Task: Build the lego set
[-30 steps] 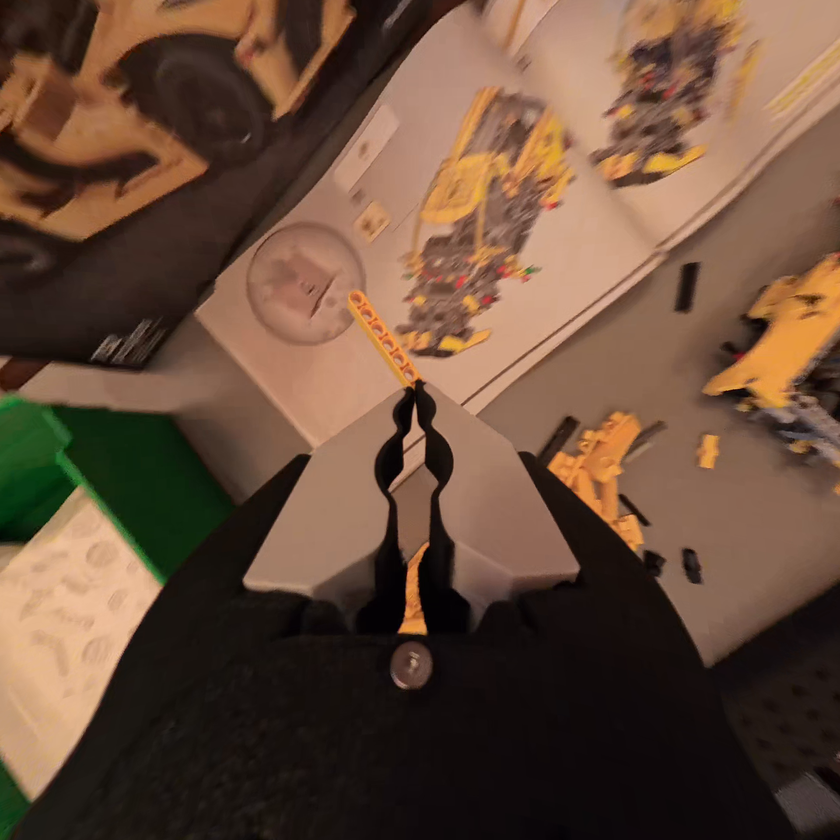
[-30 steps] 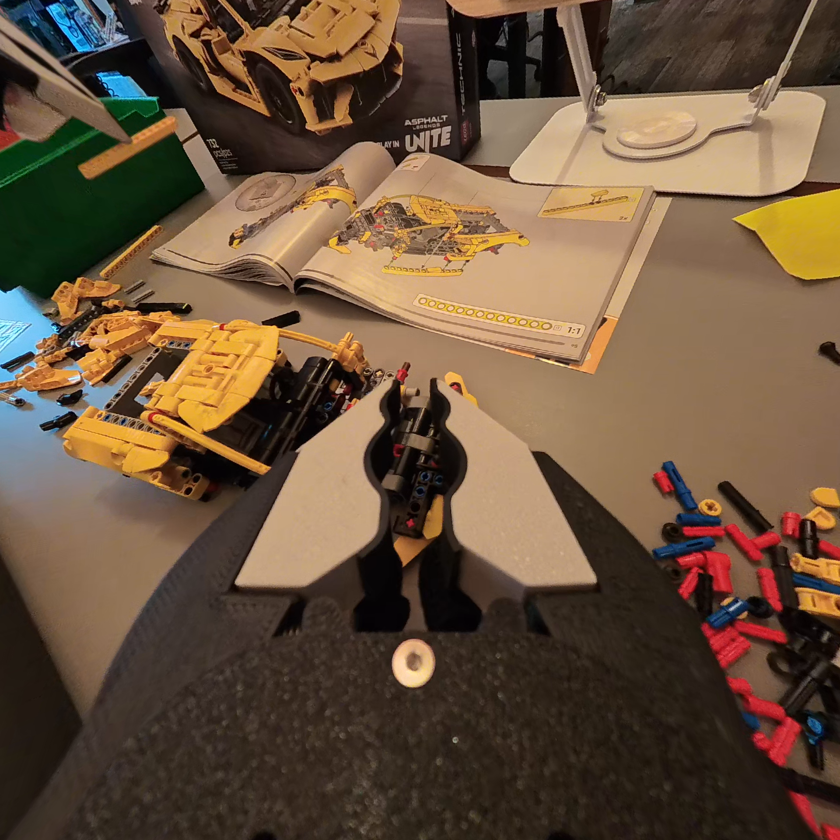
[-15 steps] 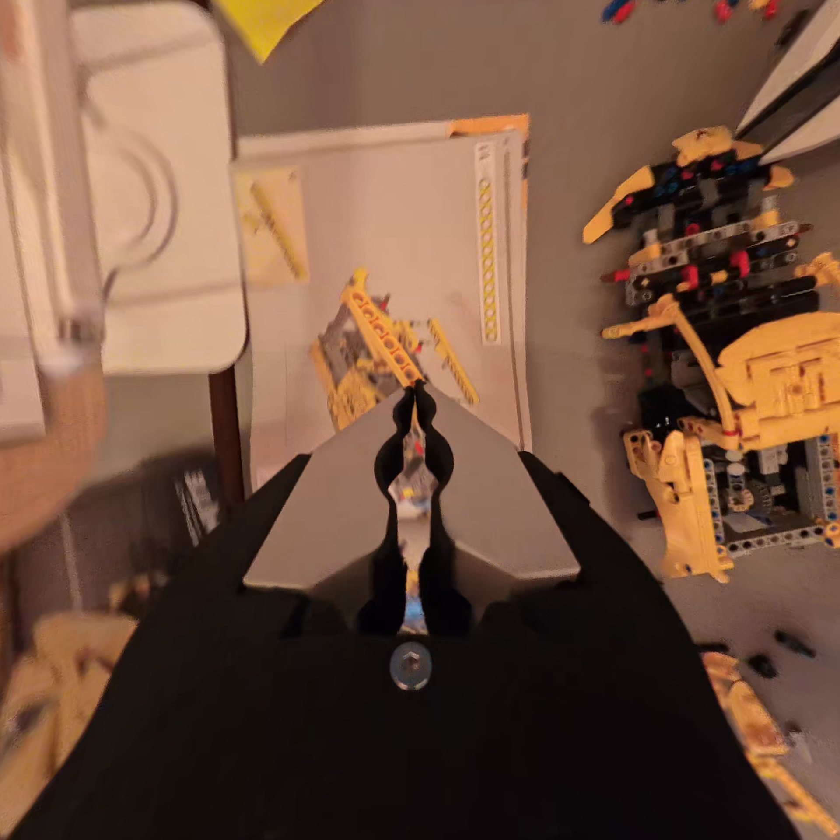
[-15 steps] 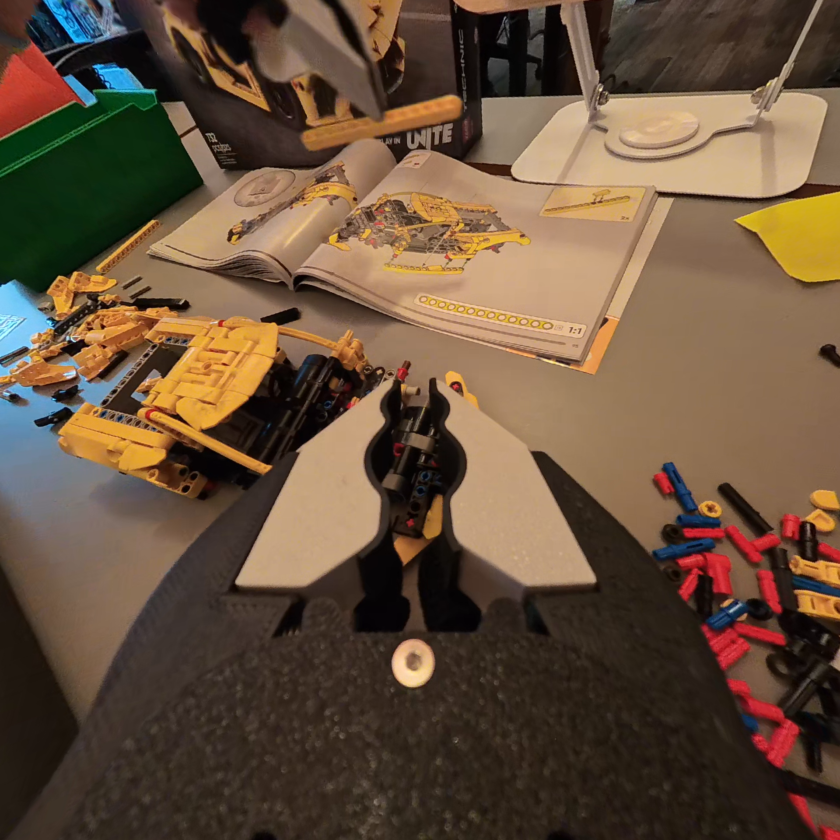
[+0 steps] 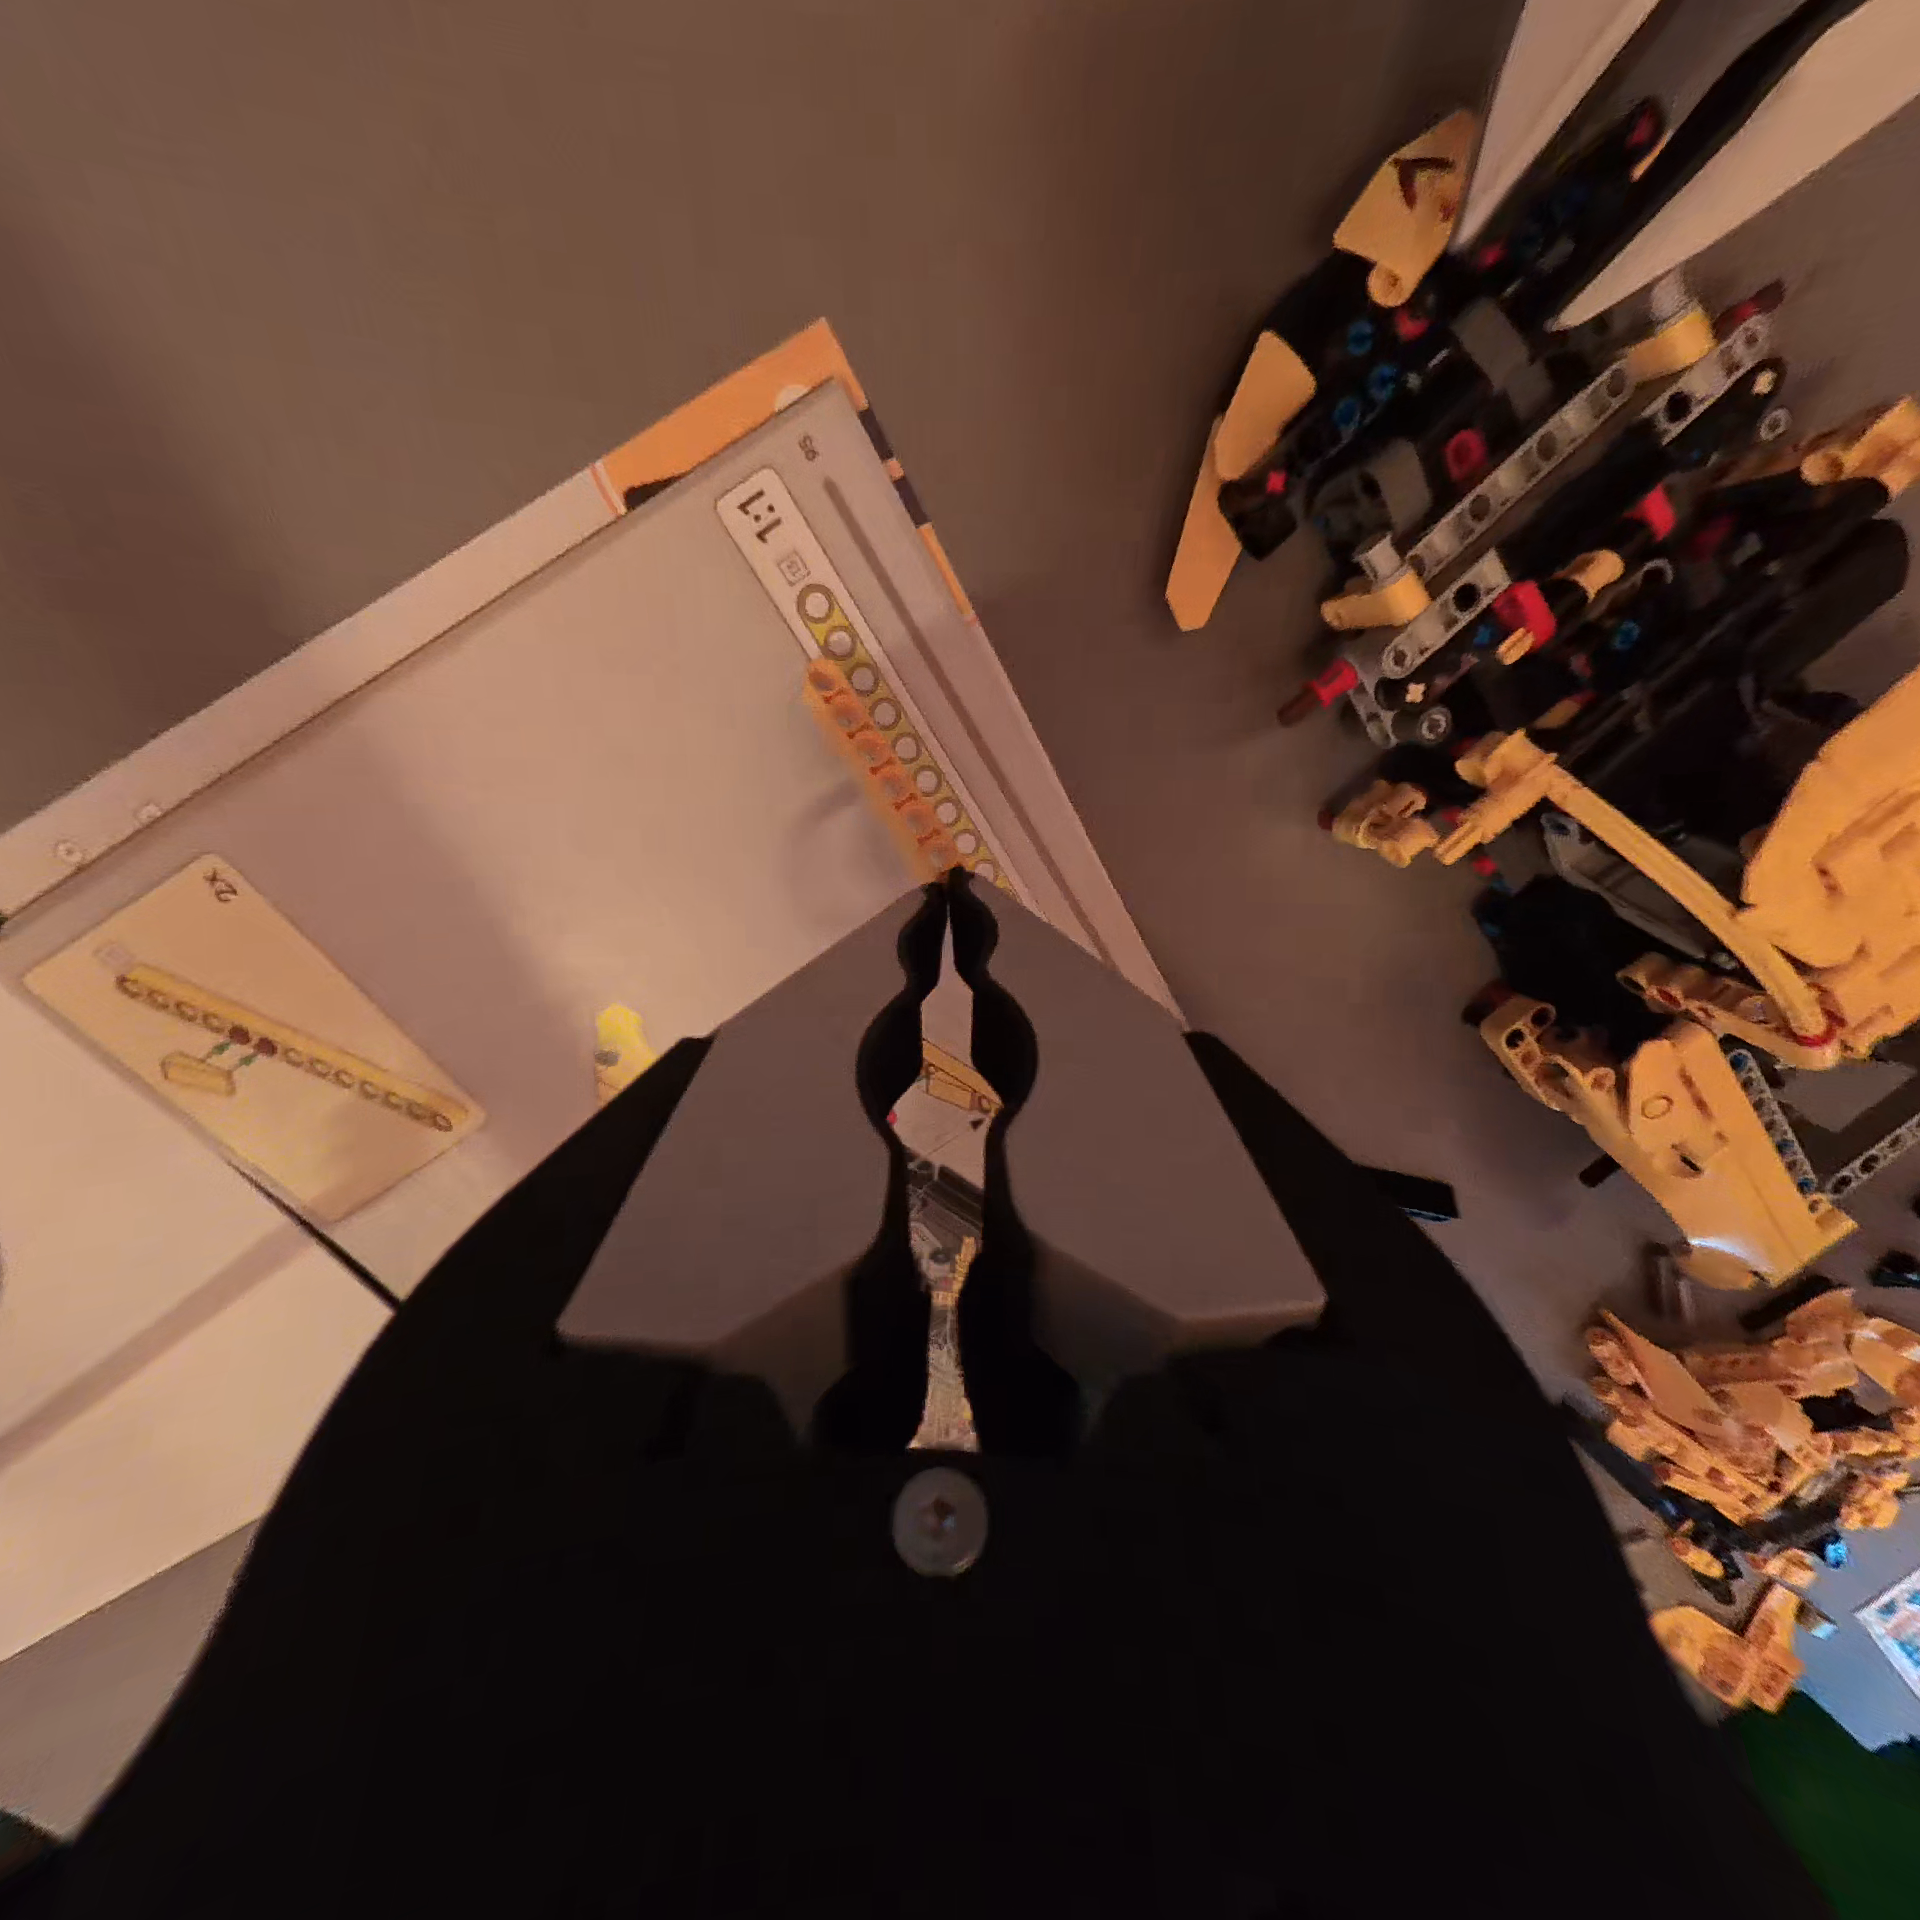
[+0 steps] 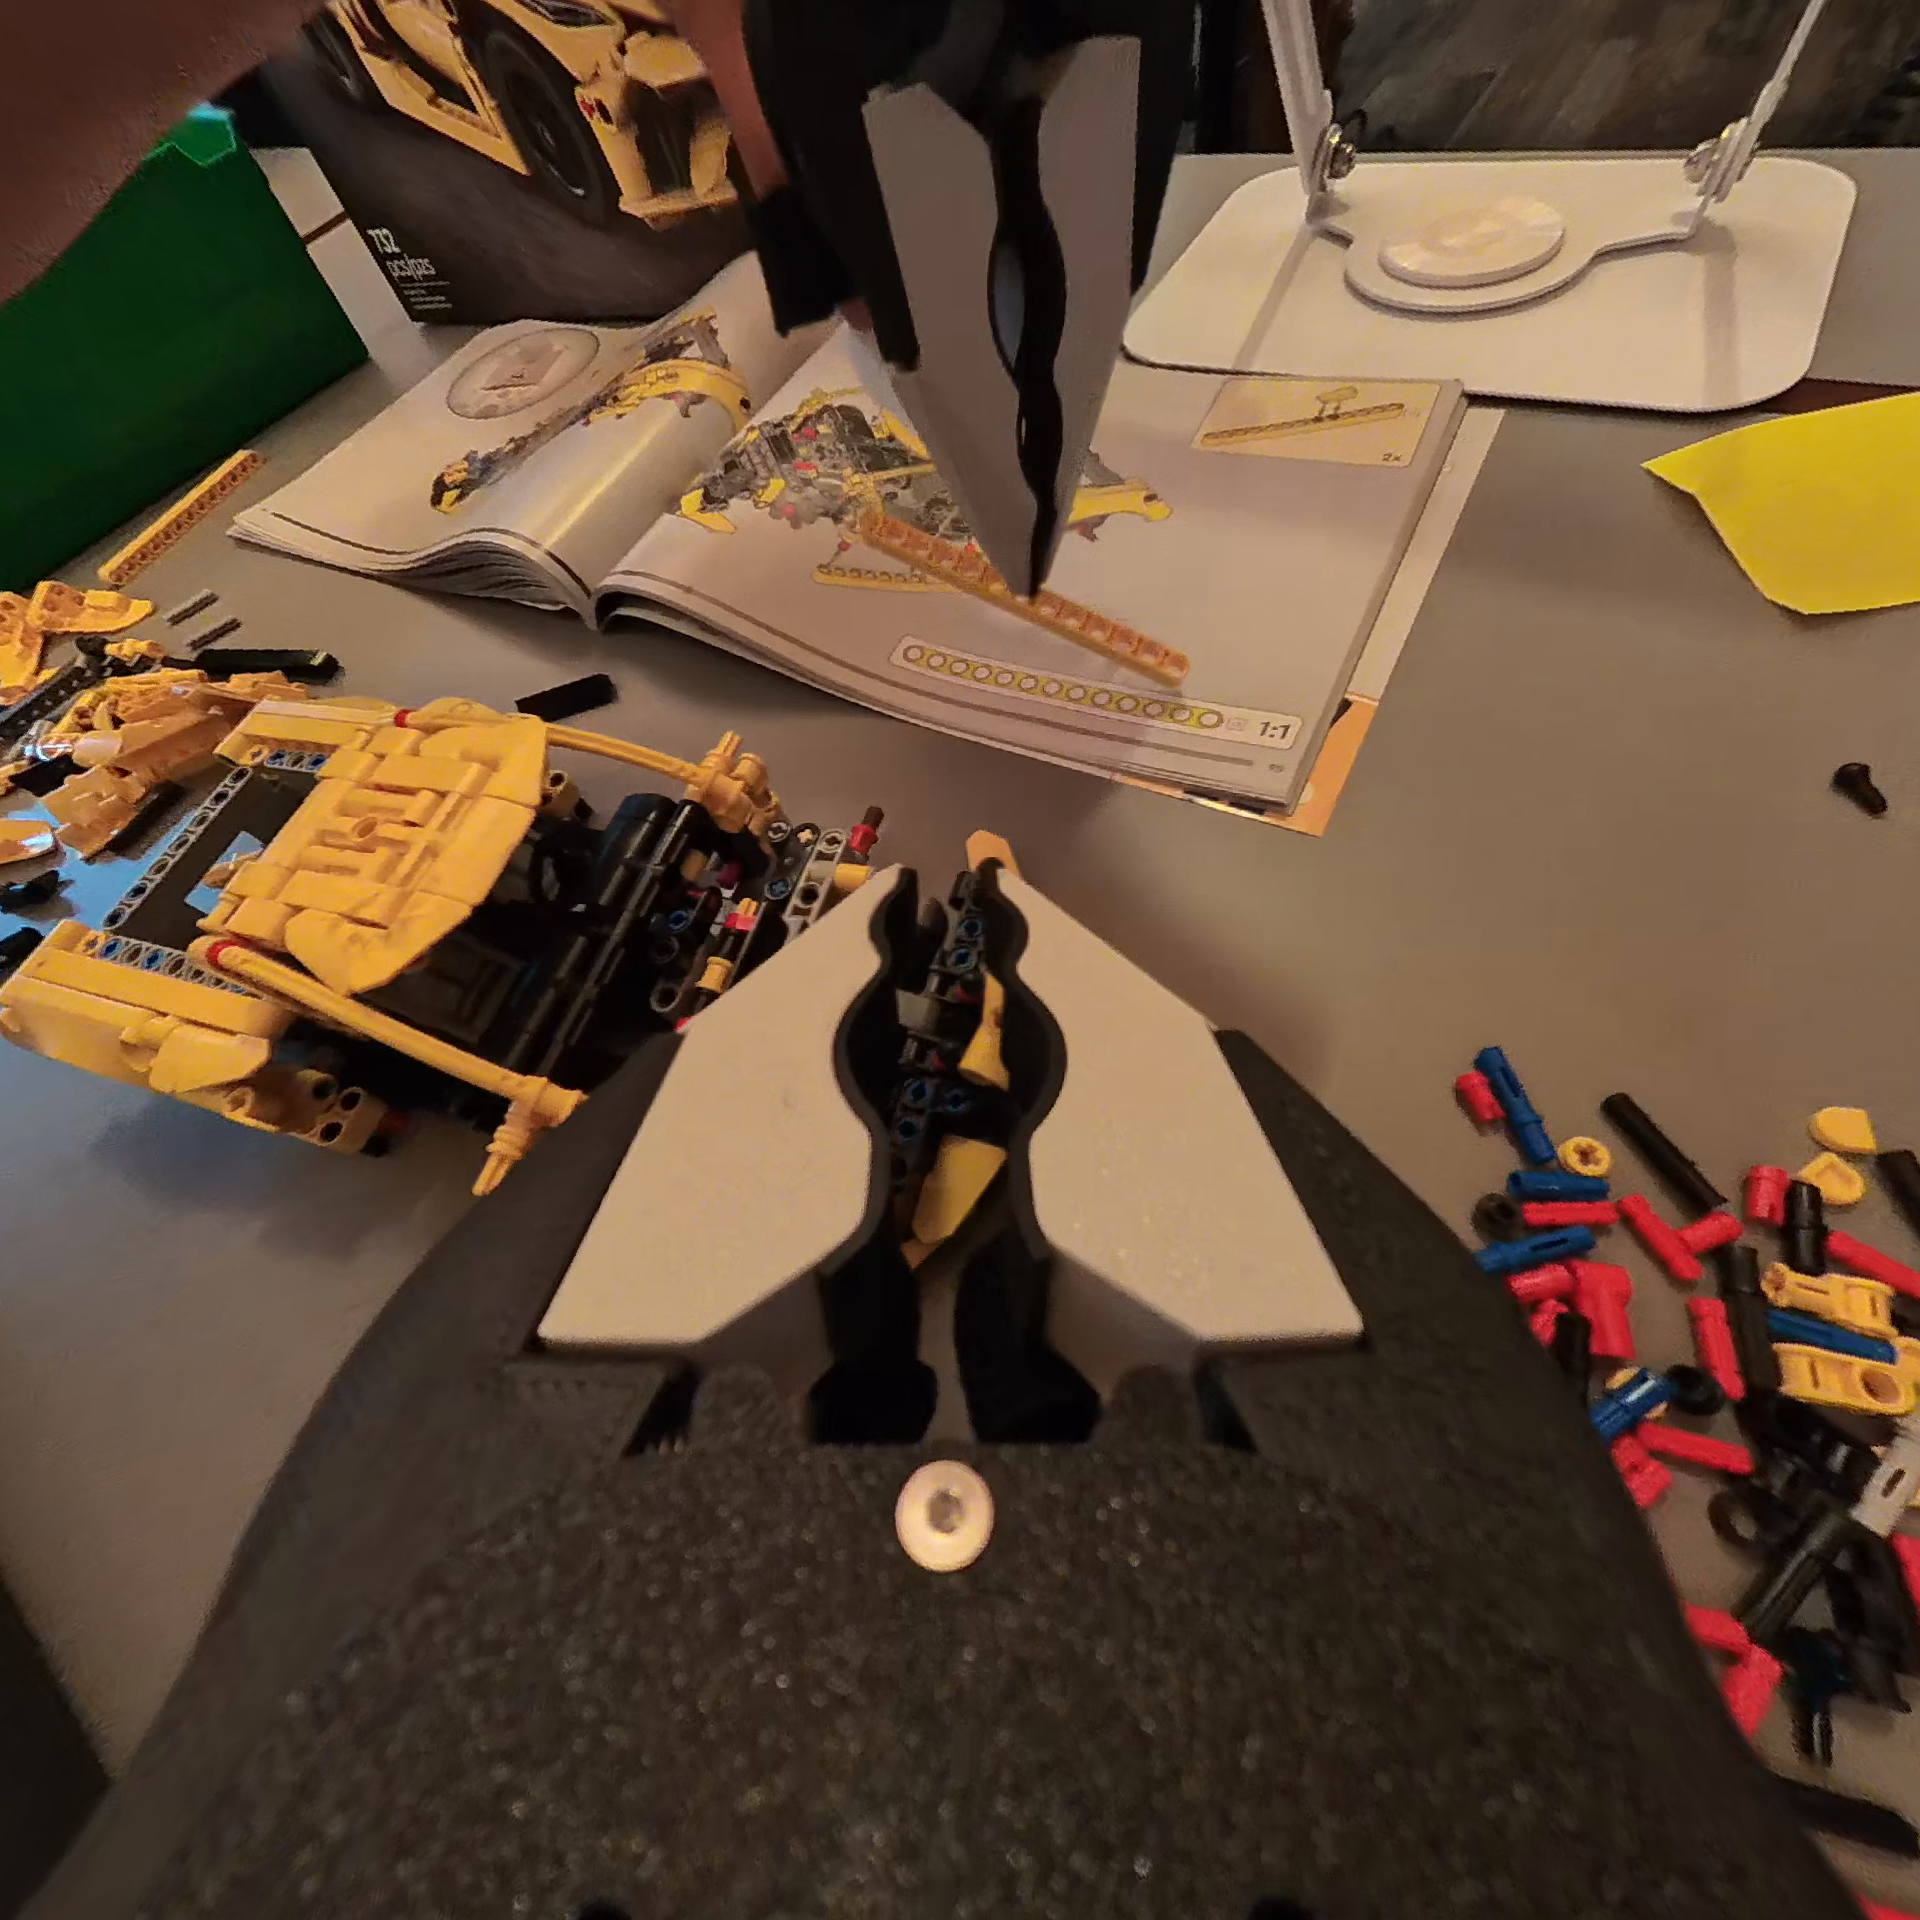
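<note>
Left gripper [image 5: 948,891] clenched on one end of a long yellow plastic beam with holes [image 5: 881,771], jutting up-left past the fingertips at frame centre, just above the printed bar on the open grey instruction booklet [image 5: 499,790]

Right gripper [image 6: 951,883] clamped on the black front end of the half-built yellow and black lego car [image 6: 343,914], body stretching toward the left edge on the grey table [image 6: 1558,883]

Grey table [image 6: 1558,883], open booklet [image 6: 1351,582], loose pins [image 6: 1662,1278]
</note>
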The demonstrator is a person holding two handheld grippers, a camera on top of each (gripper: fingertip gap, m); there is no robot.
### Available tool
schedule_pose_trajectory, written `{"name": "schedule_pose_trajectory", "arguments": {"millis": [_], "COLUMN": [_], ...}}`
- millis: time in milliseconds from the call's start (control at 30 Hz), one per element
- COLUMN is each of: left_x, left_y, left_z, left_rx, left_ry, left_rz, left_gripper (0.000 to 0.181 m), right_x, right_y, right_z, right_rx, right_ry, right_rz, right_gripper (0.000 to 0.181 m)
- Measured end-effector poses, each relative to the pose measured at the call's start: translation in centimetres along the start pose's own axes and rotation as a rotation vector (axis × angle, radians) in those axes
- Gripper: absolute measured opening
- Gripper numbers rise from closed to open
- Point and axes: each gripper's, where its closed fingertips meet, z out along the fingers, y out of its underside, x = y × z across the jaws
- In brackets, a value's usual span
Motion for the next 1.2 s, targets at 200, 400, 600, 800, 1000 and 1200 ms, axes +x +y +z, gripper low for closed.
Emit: {"name": "schedule_pose_trajectory", "arguments": {"millis": [200, 400, 600, 800, 1000, 1200], "left_x": [0.4, -0.3, -0.3, -0.1, 0.0, 0.8], "left_y": [-1.3, -1.1, -0.7, -0.7, -0.8, 0.3], "left_z": [1.0, 2.1, 2.0, 2.0, 2.0, -0.7], "left_rx": [0.041, -0.011, -0.016, -0.018, -0.020, 0.096], "left_ry": [0.024, 0.014, 0.013, 0.014, 0.020, -0.016], "left_rz": [0.028, 0.013, -0.007, -0.020, -0.031, -0.208], "left_gripper": [0.000, 0.000, 0.000, 0.000, 0.001, 0.030], "right_x": [0.2, 0.1, 0.1, -0.1, -0.1, 1.0], "right_y": [0.0, -0.1, -0.3, -0.3, -0.3, -1.1], "right_z": [0.0, -0.2, -0.4, -0.5, -0.6, -0.9], "right_rx": [0.003, 0.003, 0.015, 0.016, 0.017, 0.046], "right_ry": [-0.009, -0.011, -0.016, -0.021, -0.018, 0.017], "right_rz": [0.021, 0.014, 0.020, 0.016, 0.013, -0.034], "right_gripper": [0.011, 0.011, 0.010, 0.010, 0.011, 0.013]}}
